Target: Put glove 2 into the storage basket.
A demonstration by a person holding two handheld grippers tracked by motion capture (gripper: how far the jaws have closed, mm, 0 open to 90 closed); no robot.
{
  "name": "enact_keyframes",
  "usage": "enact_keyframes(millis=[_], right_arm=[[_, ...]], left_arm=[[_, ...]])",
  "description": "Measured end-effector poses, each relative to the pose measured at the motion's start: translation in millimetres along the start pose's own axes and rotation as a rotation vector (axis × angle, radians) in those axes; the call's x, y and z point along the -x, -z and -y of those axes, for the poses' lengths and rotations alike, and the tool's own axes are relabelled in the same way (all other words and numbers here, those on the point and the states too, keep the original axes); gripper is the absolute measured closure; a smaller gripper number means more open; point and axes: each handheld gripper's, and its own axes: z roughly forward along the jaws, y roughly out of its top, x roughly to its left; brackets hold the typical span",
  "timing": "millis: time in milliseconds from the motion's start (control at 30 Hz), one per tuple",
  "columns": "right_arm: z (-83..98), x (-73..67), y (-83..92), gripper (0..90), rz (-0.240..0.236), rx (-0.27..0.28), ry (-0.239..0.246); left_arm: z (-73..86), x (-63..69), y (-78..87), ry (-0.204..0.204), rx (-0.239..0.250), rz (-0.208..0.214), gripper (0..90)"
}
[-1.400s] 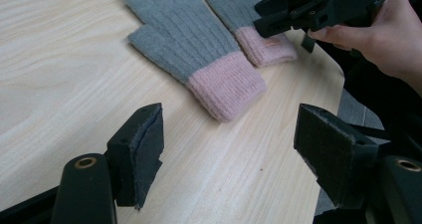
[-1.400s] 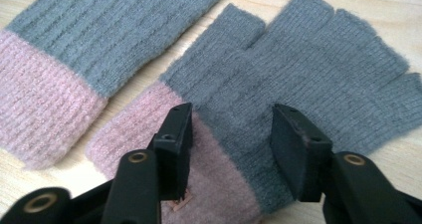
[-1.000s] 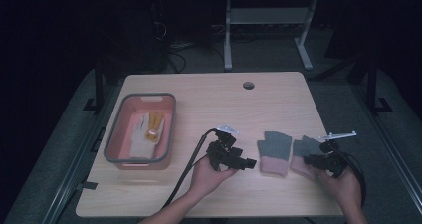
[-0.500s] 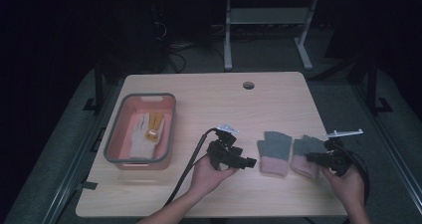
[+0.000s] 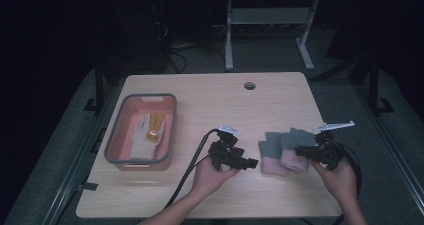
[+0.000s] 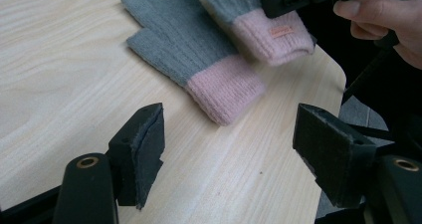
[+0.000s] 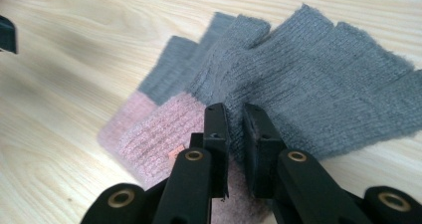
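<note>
my right tongs (image 7: 234, 129) pinch the upper glove's (image 7: 298, 84) cuff; left tongs (image 6: 234, 149) gape unused. thin grip, the knit could slip free.

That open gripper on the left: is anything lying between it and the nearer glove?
Nothing visible does. The left gripper stands open with only bare table between it and the nearer glove. The right gripper has closed on the other glove, beyond the first.

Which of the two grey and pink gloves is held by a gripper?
The glove with the orange tag on its cuff, the one nearer the table's right edge: the right gripper pinches its pink cuff. The other glove lies flat, untouched, before the open left gripper.
</note>
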Motion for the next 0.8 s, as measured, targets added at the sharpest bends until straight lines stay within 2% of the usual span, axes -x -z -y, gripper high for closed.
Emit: enact_keyframes(millis=[300,333,367,433,800], right_arm=[[-8.8,-17.1,-12.6,81.7,-0.025,-0.022,0.029],[-10.1,-19.3,-16.6,81.7,-0.029,-0.024,0.045],[-10.8,-21.3,-17.9,81.6,-0.030,-0.032,0.036],[-11.8,-23.3,-21.9,81.5,-0.028,-0.030,0.054],[-16.3,-30.0,-33.7,81.0,-0.041,-0.052,0.059]], left_arm=[[0.0,-1.0,-1.1,0.005,-0.002,-0.004,28.6],[-0.2,-1.3,-1.5,0.008,0.000,-0.002,28.6],[-0.2,-1.3,-1.5,0.008,0.000,-0.002,28.6],[-0.2,-1.5,-2.2,0.013,0.002,-0.002,28.6],[-0.3,-2.3,-5.9,0.022,0.000,-0.003,28.6]])
